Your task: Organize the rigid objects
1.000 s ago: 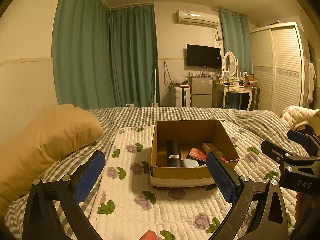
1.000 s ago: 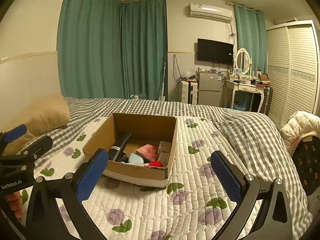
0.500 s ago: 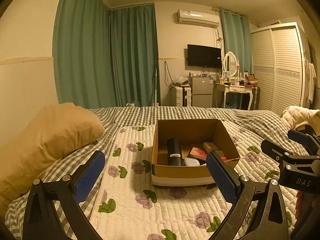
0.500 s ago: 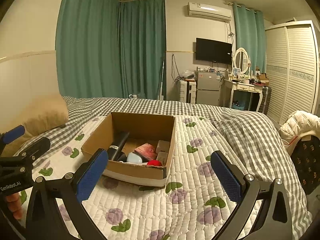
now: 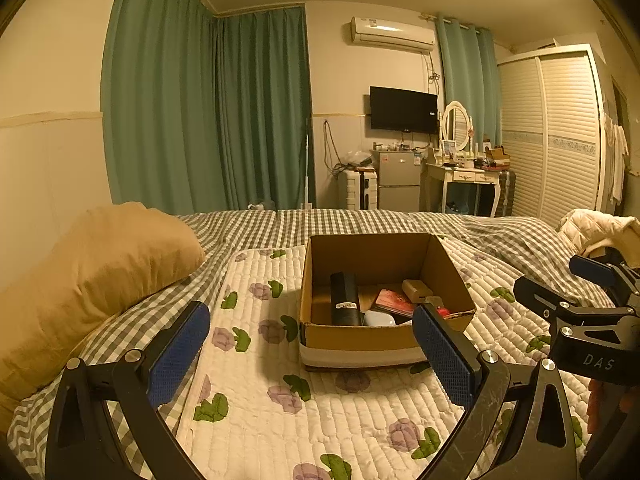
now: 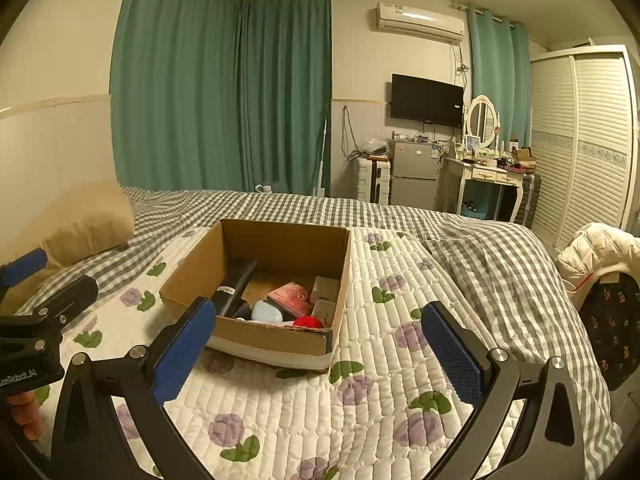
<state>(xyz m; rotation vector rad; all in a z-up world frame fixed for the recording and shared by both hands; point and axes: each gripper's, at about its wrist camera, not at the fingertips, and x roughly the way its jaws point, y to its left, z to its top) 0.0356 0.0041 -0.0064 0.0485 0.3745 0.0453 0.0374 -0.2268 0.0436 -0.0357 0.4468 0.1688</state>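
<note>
An open cardboard box on the bed holds a black tube, red card and red ball; both grippers' fingers gape apart, empty, near the box.

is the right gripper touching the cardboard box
Apart. The right wrist view shows the open right gripper short of the cardboard box, with quilt visible between its fingers.

One cardboard box, one pillow, two grippers, left and right.
</note>
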